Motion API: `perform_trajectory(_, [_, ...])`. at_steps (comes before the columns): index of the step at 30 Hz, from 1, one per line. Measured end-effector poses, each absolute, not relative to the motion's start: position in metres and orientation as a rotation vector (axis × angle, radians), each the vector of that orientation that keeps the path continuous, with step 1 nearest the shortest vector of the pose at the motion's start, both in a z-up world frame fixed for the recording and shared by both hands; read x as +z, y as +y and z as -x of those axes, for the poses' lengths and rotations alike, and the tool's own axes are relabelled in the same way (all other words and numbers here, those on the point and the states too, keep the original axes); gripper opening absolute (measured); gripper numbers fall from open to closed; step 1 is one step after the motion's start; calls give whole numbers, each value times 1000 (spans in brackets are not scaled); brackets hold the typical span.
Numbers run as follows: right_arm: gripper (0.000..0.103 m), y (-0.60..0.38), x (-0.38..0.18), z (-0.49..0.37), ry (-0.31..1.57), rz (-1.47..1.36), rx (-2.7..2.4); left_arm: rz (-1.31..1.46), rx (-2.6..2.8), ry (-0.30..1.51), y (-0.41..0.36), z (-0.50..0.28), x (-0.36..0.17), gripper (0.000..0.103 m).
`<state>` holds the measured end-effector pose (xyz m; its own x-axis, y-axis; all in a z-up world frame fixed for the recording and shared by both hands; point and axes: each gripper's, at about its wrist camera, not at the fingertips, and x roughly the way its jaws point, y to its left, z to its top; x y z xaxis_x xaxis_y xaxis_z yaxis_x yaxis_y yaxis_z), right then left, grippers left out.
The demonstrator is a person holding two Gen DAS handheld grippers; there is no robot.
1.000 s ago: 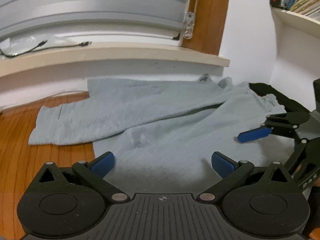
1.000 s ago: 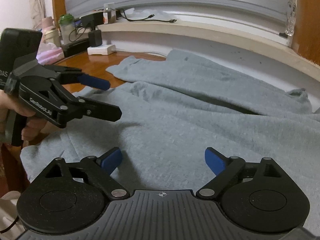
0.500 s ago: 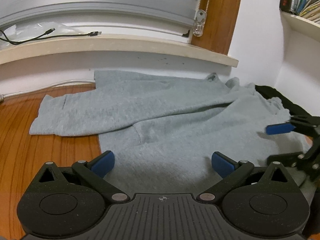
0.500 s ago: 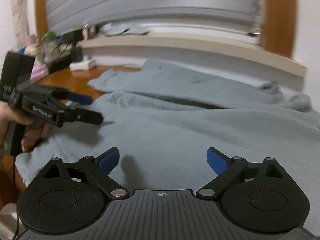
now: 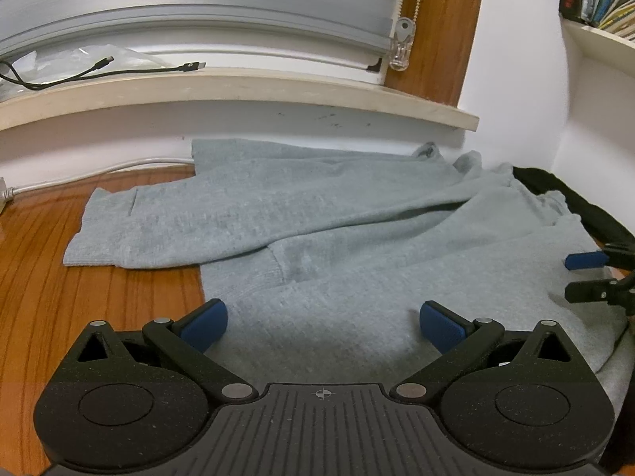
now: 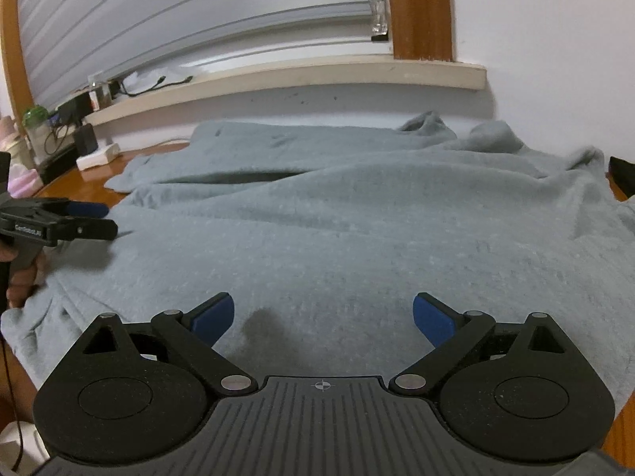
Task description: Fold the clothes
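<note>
Left gripper (image 5: 323,323) hovers with its jaws spread wide, nothing between the blue pads, just the grey sweatshirt (image 5: 337,238) lying under them. Right gripper (image 6: 322,317) is just as wide and just as empty, poised over the garment's broad body, with its own dark shadow on the fabric near the left pad. From the left wrist view the right gripper's tips peek in at three o'clock, over the cloth's right edge; from the right wrist view the left gripper sits out at nine o'clock, above the near left corner of the fabric, a hand wrapped round its handle. The sweatshirt is spread across the wooden tabletop (image 5: 99,317), one sleeve (image 5: 166,230) reaching out toward ten o'clock, the collar end bunched against the wall at one o'clock beside a dark garment (image 5: 571,202). Above it all, the window ledge (image 5: 238,87) carries loose cables. Now the risks: the fabric is thick and soft, so a shallow pinch could catch only the top layer and leave the lower one behind, giving a skewed fold. The rumpled shoulder area could drag the dark garment along if lifted carelessly. And two grippers pulling unevenly would twist the hem.
</note>
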<state>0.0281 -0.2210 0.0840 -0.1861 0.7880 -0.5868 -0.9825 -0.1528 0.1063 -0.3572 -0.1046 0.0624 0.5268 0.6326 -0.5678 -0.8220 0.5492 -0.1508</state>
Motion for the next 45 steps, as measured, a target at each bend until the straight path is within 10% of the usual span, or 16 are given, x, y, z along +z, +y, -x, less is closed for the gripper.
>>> perform_trajectory(18, [93, -198, 92, 67, 467, 597, 1913, 453, 904, 459, -104, 363, 62, 103])
perform_trajectory(45, [47, -210, 86, 165, 417, 727, 2180, 561, 936, 293, -100, 394, 66, 103])
